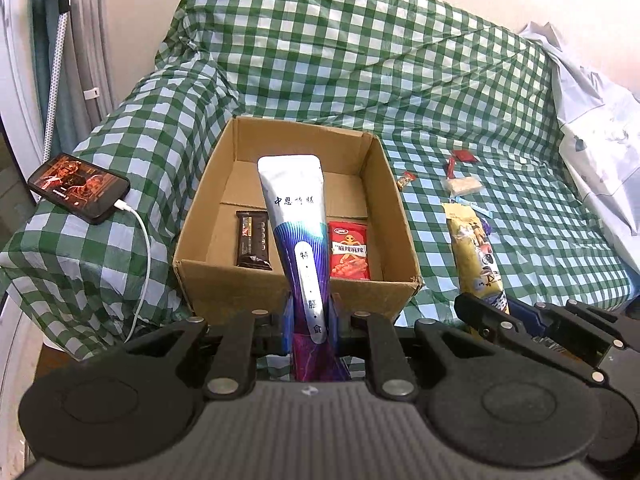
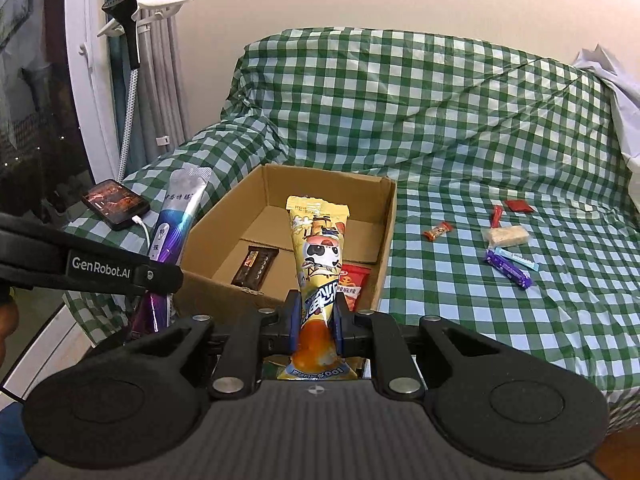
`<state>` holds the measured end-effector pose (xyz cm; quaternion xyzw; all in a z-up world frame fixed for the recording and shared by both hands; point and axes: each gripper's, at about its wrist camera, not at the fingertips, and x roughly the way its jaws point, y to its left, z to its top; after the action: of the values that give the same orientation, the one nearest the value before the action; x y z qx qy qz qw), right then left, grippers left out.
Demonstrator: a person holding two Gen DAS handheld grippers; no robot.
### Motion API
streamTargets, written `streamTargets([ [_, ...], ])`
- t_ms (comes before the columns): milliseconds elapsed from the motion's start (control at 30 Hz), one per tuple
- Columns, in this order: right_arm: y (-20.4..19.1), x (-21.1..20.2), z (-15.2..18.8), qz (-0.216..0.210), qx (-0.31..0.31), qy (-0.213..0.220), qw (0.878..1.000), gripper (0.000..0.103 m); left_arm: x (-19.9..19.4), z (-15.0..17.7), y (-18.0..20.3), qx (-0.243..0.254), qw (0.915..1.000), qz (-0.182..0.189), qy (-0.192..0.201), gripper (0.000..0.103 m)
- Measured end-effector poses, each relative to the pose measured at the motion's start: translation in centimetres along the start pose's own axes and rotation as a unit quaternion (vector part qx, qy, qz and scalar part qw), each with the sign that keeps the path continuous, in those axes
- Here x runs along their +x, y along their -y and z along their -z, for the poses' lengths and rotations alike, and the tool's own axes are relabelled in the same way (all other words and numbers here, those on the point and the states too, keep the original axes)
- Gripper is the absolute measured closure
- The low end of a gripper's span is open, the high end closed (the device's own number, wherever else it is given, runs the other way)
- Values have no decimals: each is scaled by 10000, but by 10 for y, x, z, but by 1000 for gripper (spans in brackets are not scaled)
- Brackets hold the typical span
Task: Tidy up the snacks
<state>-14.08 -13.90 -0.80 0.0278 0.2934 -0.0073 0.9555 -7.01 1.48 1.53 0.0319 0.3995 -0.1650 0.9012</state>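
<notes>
**Inspector:** Your left gripper (image 1: 311,316) is clamped on the lower part of a silver-and-purple pouch (image 1: 298,216), which stands up in front of the cardboard box (image 1: 296,292). Confirm the other hand.

**Operator:** What do you read on the right?

**Inspector:** Your right gripper (image 2: 316,316) is closed on a yellow snack packet (image 2: 318,248), pinched just below its middle, top end pointing toward the box. In the left wrist view that same packet shows at the right, beside the box's near right corner.

**Operator:** And the box contents?

**Inspector:** 2 items lie flat on its floor: a dark brown bar (image 1: 253,240) near left, a red packet (image 1: 349,254) near right. The far half of the floor is bare cardboard.

**Operator:** Anything loose?

**Inspector:** Yes. On the green checked cover (image 2: 460,128) right of the box you have a small orange candy (image 2: 437,231), 2 red wrappers (image 2: 519,205), a pale block in clear wrap (image 2: 505,236), a light blue stick (image 2: 516,258) and a purple bar (image 2: 508,269). A phone (image 1: 79,187) with its screen lit and a white cable plugged in rests on the covered armrest, left of the box.
</notes>
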Motion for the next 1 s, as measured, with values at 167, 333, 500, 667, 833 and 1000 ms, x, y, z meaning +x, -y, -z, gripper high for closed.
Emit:
streamTargets([
  [167,-1,3,0,7,-18,-50,10000,86,2,1,-1,-56,10000,-7,-39,84],
  [333,-1,6,1,7,-44,-107,9999,86,6,1,-1,-91,9999,12,-78,84],
  [500,-1,11,1,15,-51,-175,9998,86,12,0,-2,-121,9999,6,-115,84],
  [667,-2,16,-1,14,-60,-216,9997,86,18,-1,-6,-140,9998,6,-172,84],
  [833,-2,22,-2,6,-74,-285,9996,86,26,-2,-10,-179,9995,-1,-247,84],
  [1000,-1,28,-3,-8,-79,-364,9993,86,33,-3,-14,-204,9993,-8,-316,84],
])
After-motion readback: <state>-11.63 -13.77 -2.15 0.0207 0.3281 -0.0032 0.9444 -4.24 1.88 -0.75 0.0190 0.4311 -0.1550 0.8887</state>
